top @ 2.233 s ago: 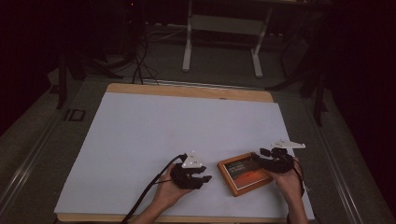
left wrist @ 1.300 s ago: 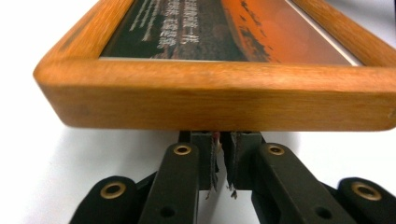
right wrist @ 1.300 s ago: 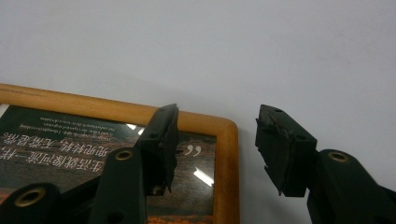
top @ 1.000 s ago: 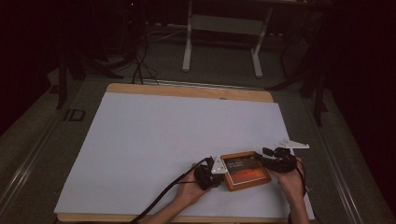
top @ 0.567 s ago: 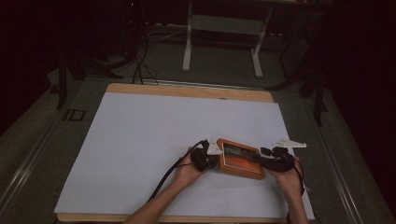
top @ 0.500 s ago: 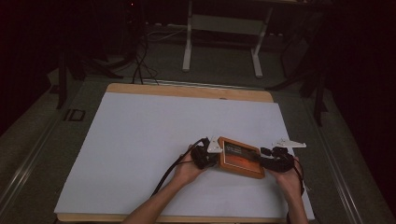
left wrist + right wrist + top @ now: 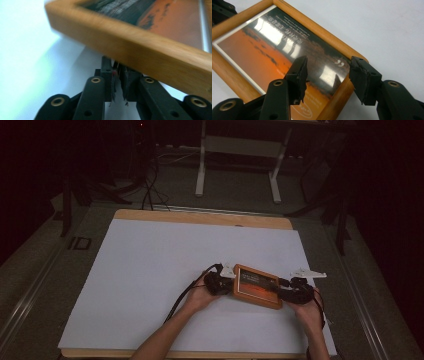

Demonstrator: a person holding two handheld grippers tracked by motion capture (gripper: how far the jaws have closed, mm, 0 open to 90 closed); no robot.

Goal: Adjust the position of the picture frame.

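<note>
A wooden picture frame [image 7: 256,286] with an orange and black picture lies slanted near the table's front right. My left gripper [image 7: 229,282] is at its left end. In the left gripper view its jaws [image 7: 119,75] reach under the frame's raised wooden edge [image 7: 150,47]. They have just been opening and stand a narrow slit apart, with nothing seen between them. My right gripper [image 7: 285,292] holds the frame's right end. In the right gripper view its jaws [image 7: 328,63] span a corner of the frame [image 7: 262,50], one over the glass, one against the outer edge.
A white sheet [image 7: 150,270] covers the table, with a wooden strip [image 7: 200,217] along its far edge. A black cable [image 7: 182,295] trails from the left gripper toward the front. Metal stand legs [image 7: 201,170] and cables are on the dark floor beyond.
My left gripper slid right up to the frame's left end. The frame swung round, its left end shifting farther from me. The right gripper kept its place on the right end.
</note>
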